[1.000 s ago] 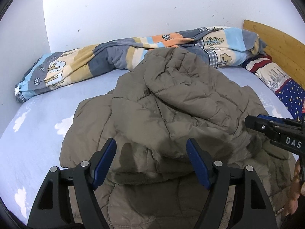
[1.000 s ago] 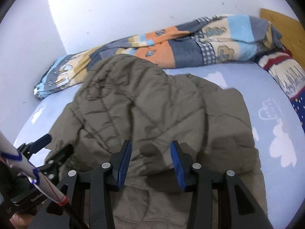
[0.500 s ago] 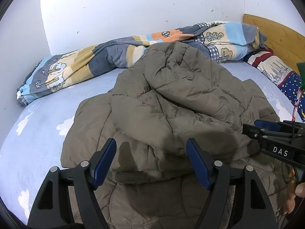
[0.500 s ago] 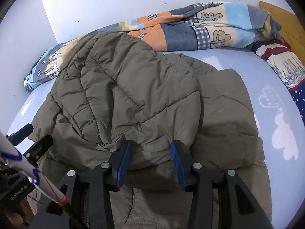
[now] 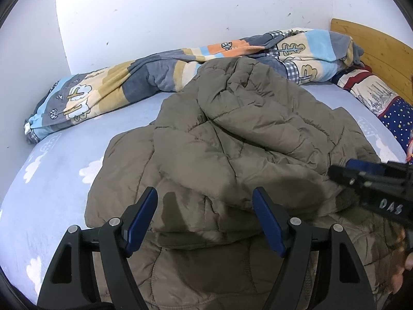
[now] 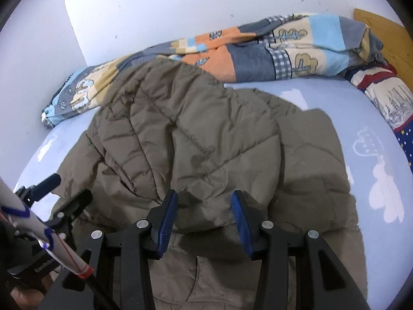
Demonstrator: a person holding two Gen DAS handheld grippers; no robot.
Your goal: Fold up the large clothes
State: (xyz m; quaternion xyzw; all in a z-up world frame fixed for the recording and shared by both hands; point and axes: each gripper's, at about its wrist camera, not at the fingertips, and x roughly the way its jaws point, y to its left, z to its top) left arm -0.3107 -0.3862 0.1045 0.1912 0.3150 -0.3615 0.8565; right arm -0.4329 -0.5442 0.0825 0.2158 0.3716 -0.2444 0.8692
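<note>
Your olive quilted jacket (image 5: 232,139) lies doubled over on the bed (image 5: 51,180), puffy, stitched in diamonds, matte. Your left hand-held gripper (image 5: 205,214) gapes wide above its folded edge; your right hand-held gripper (image 6: 204,214) stands parted, pads clear of the cloth.

White letters reading "DAS" are seen on the black body of the right tool (image 5: 371,180), where it enters the left wrist view from the right edge. In the right wrist view, small pale lettering is printed on the black body of the left tool (image 6: 55,193) at the lower left, but it is too small and blurred to be read.
</note>
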